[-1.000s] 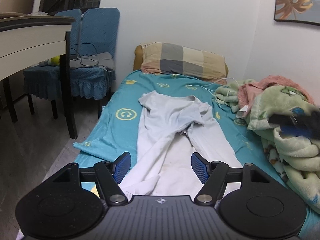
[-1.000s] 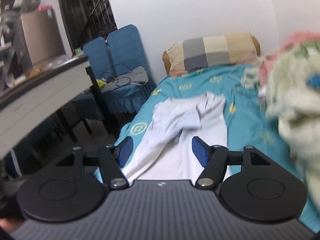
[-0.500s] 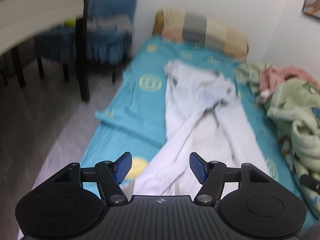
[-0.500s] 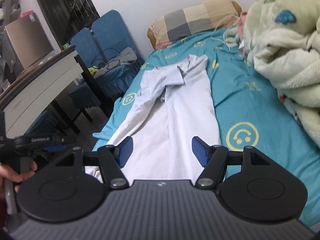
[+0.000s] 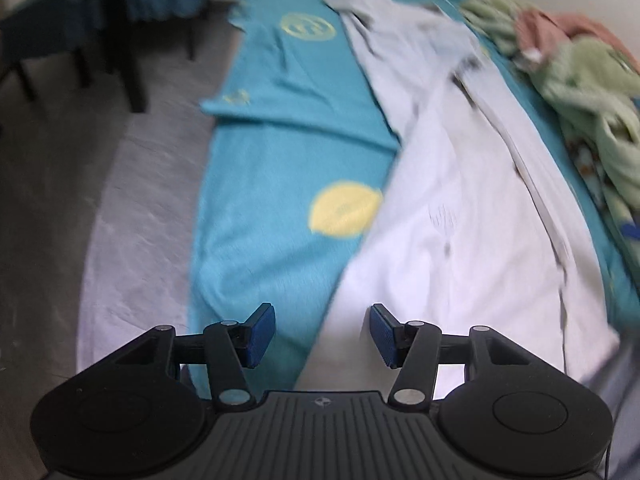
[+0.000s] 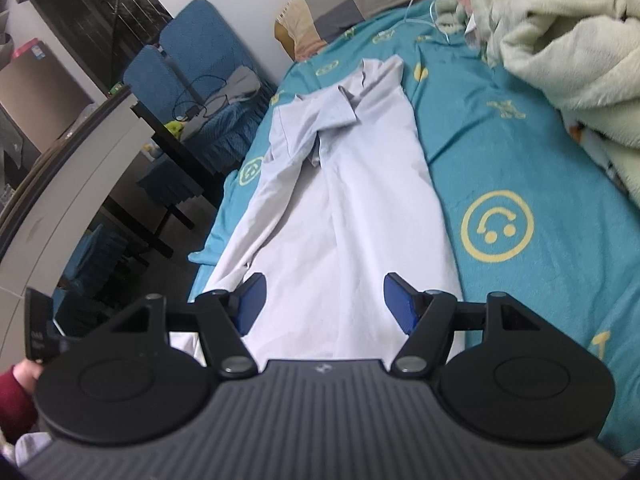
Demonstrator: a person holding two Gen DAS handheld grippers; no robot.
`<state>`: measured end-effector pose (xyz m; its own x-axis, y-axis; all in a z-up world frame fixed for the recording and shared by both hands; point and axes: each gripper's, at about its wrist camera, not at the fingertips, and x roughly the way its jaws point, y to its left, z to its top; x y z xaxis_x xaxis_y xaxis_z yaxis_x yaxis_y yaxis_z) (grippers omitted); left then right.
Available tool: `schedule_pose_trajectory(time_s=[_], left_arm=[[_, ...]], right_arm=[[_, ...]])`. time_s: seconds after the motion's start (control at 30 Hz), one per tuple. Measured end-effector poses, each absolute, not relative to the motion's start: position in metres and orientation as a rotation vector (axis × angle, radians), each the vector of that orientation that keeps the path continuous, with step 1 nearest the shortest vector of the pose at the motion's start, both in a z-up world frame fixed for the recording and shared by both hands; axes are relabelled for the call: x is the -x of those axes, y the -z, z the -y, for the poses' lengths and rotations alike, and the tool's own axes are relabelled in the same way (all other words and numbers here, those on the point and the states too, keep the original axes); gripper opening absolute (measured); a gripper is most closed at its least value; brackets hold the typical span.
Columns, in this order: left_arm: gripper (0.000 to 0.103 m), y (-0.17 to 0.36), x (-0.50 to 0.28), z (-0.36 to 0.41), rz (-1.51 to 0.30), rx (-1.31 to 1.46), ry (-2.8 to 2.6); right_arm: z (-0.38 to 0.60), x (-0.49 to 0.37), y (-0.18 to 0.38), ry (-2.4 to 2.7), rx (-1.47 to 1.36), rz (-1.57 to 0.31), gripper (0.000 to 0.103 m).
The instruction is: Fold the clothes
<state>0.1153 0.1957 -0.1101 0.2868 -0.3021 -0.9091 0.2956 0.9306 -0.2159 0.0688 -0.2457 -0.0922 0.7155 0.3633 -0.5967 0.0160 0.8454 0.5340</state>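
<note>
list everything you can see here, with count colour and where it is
white garment: 1, white, spread lengthwise on the bed
bedsheet: 1, teal with yellow smiley prints, covering the bed
pillow: 1, beige and grey checks, head of the bed
blankets: heap, pale green and pink, right side of the bed
chairs: 2, blue covers, left of the bed
cable: black, on a chair seat
desk: 1, white top, dark legs, far left
left gripper: 1, black with blue pads, closing over the garment's near edge
right gripper: 1, same, open above the garment
hand: 1, red sleeve, lower left
</note>
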Motion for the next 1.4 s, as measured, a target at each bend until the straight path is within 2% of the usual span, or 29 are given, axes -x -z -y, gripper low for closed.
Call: schedule_pose_trajectory(time_s=[0.07,0.13,0.17,0.2,0.27,0.33,0.57,0.7,0.87,1.07,1.23,1.33,1.4], left_arm=[[0.055,0.12,-0.113,-0.195,-1.267,-0.003,0.465],[0.05,0.128,-0.111,-0.194,-1.313,-0.024,0.485],[0.041,0.127,-0.111,-0.194,-1.318,-0.048,0.473],[0.025,0.124,-0.11,-0.193,-1.324,-0.066,0.469],[0.007,0.113,-0.106,-0.188,-1.33,-0.103,0.469],[0.003,0.095,-0.099,-0.178,-1.308,-0.158,0.468],[0.001,0.017,-0.052,-0.093,-1.2,-0.368,0.502],[0.001,0.0,-0.018,-0.036,-1.144,-0.418,0.552],[0.001,0.036,0.004,0.021,-1.096,-0.481,0.572],[0.001,0.099,0.003,0.041,-1.115,-0.472,0.577],[0.001,0.102,0.0,0.036,-1.11,-0.414,0.597],[0.001,0.101,-0.004,0.032,-1.106,-0.357,0.615],[0.001,0.101,-0.006,0.029,-1.104,-0.32,0.627]], right_arm=[[0.242,-0.075,0.097,-0.204,-0.541,-0.777,0.067],[0.238,-0.081,0.101,-0.206,-0.537,-0.795,0.067],[0.236,-0.084,0.103,-0.208,-0.533,-0.805,0.067],[0.234,-0.087,0.105,-0.209,-0.527,-0.812,0.067],[0.231,-0.088,0.106,-0.212,-0.52,-0.816,0.067],[0.228,-0.089,0.106,-0.215,-0.514,-0.816,0.067],[0.231,-0.08,0.102,-0.211,-0.516,-0.802,0.067],[0.235,-0.076,0.101,-0.21,-0.526,-0.795,0.067],[0.239,-0.071,0.1,-0.22,-0.542,-0.787,0.067],[0.238,-0.078,0.1,-0.279,-0.584,-0.803,0.069],[0.22,-0.119,0.066,-0.386,-0.613,-0.812,0.068],[0.208,-0.171,0.065,-0.399,-0.652,-0.833,0.068],[0.201,-0.209,0.085,-0.386,-0.681,-0.867,0.061]])
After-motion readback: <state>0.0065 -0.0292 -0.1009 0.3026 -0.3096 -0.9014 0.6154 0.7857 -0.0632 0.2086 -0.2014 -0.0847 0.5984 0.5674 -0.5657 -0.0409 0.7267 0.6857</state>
